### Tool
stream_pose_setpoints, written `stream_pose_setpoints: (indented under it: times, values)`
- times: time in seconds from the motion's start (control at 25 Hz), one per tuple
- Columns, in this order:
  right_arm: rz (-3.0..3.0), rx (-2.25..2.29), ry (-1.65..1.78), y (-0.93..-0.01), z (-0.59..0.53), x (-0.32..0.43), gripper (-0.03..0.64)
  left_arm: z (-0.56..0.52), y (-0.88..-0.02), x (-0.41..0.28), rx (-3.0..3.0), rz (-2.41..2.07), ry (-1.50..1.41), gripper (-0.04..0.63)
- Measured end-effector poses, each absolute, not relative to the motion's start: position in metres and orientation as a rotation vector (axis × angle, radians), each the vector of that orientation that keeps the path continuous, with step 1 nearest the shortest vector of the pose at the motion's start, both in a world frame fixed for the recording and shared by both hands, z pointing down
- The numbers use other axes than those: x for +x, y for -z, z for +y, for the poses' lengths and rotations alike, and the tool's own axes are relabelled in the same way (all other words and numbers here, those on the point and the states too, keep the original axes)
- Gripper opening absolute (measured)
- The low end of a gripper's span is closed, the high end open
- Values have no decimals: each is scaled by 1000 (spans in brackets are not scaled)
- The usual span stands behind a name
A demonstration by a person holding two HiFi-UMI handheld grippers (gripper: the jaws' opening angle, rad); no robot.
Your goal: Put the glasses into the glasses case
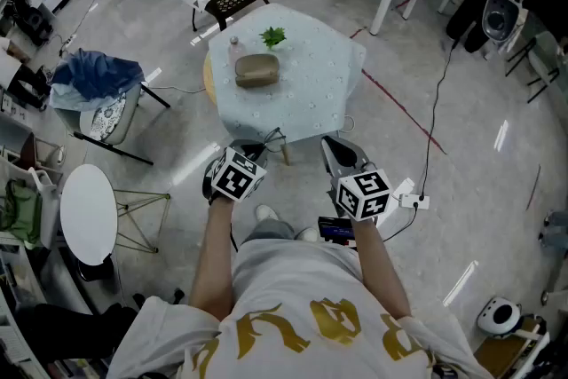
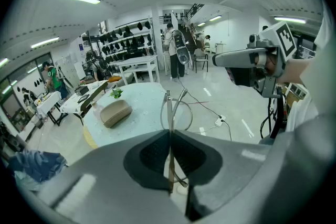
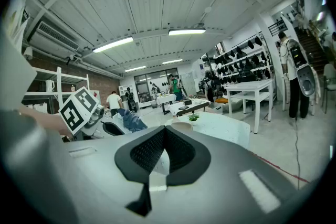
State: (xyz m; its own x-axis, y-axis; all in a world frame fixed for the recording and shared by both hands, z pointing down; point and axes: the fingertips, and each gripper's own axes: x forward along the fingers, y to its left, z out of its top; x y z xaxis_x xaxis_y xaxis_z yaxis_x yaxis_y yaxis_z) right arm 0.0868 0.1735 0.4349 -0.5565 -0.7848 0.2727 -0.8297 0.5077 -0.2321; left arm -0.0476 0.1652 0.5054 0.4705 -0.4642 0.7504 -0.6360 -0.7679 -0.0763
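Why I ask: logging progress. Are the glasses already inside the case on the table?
No, the left tongs are shut on the glasses, held short of the case that lies on the table.

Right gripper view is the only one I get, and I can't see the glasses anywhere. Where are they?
Observer: The left gripper has them. Its jaws are shut on one arm of the glasses.
Operator: Is the case open?
Observer: No. The brown case lies closed on the table.
Operator: Is anything next to it?
Observer: A small bottle stands close by on its far side, near a green sprig.
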Motion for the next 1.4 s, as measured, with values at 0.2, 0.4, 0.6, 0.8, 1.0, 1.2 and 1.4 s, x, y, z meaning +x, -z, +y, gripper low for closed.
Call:
stream_pose_setpoints:
  times: [0.2, 0.4, 0.6, 0.8, 1.0, 1.2, 1.4]
  values:
    - [-2611, 1417, -525, -438, 175, 88, 24, 167, -502, -46, 2527, -967, -1175, 14]
    - [-2611, 1411, -503, -436, 175, 84, 23, 168, -503, -51, 2523, -983, -1169, 12]
    - [-2614, 1393, -507, -436, 178, 81, 25, 169, -502, -52, 2524, -983, -1160, 14]
    - [-2600, 1433, -522, -437, 182, 87, 25, 170, -502, -52, 2529, -980, -1161, 14]
    - [-2586, 1439, -556, -446, 171, 92, 25, 160, -506, -53, 2515, -973, -1153, 14]
    - [-2556, 1425, -570, -460, 142, 94, 25, 131, -522, -56, 2485, -965, -1151, 12]
    - [-2492, 1396, -579, -480, 96, 97, 25, 77, -535, -53, 2468, -939, -1133, 14]
